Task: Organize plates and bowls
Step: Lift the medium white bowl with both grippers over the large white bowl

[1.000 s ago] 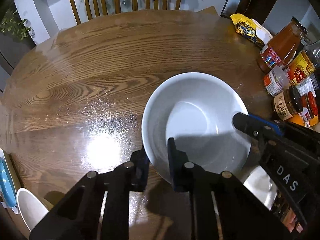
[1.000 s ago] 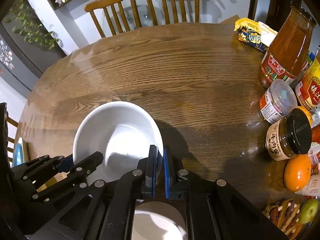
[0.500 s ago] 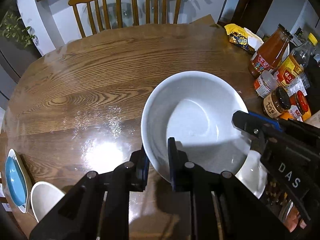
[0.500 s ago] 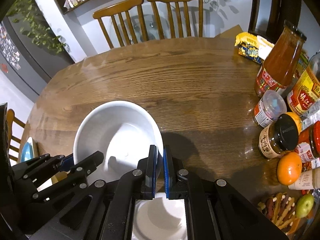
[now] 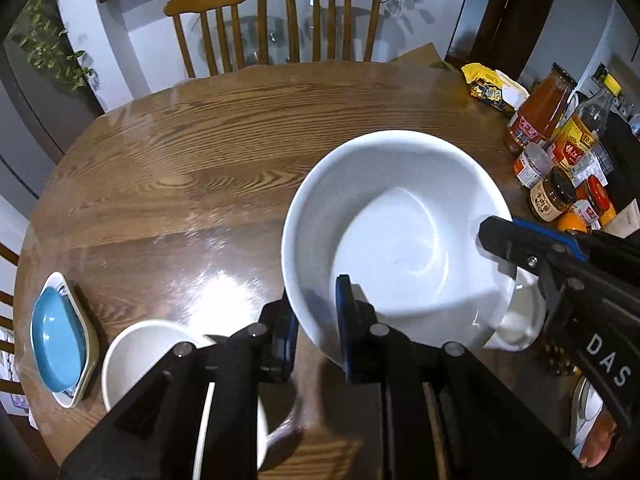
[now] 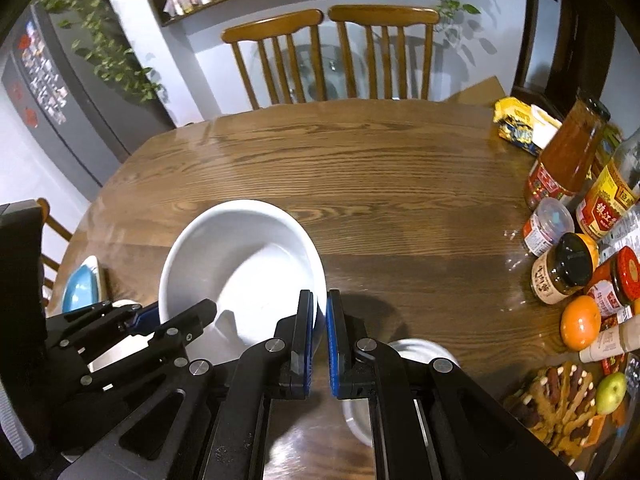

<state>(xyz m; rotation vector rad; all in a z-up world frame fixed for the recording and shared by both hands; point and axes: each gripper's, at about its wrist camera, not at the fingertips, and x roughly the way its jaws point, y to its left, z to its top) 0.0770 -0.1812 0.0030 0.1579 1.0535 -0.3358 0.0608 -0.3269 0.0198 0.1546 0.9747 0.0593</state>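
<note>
Bowl (image 5: pixel 400 236), large and white, gripped at two spots on its rim: left gripper (image 5: pixel 316 326) nearly closed with one finger inside the wall and one outside, right gripper (image 6: pixel 319 334) pinched almost fully together on the opposite edge. Held just ahead of both sets of fingers and, by the shadow beneath, probably clear of the wooden table (image 5: pixel 180 168). Glazed ceramic by the look: likely stiff, fairly heavy, slick and chippable, so best kept level with both rim grips even. Smaller white bowl (image 5: pixel 136 356) below and left of the left fingers, blue dish (image 5: pixel 56 344) beyond it, another small bowl (image 6: pixel 416 350) under the right fingers: plausible stacking targets
</note>
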